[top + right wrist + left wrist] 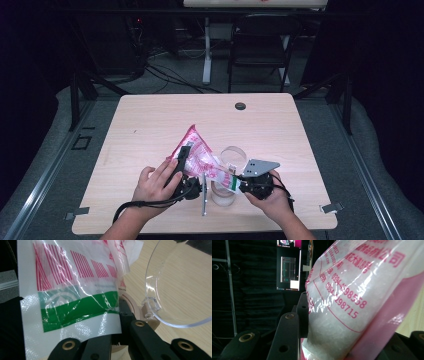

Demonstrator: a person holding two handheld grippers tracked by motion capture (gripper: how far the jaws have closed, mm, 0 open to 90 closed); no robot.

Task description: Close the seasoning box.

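Near the worktop's front edge, the left tongs are gripping the bag's full body while the right tongs are pinching its thin corner over the jar. It looks soft, shifting and slippery; supporting the bulk seems safest.

On the plastic bag, the side seen in the left gripper view carried pink print: two rows of digits that read roughly "0394-4398558" and, below, "...298715", the first digits of that second row being creased and unclear. Above them ran a smaller line ending in ".com" and digits that looked like "168100", not certain. Large pink Chinese characters crossed the top of the bag; the last two read "公司", the rest were cut off or warped. In the right gripper view the bag showed pink stripes and a green band, with no legible lettering there.
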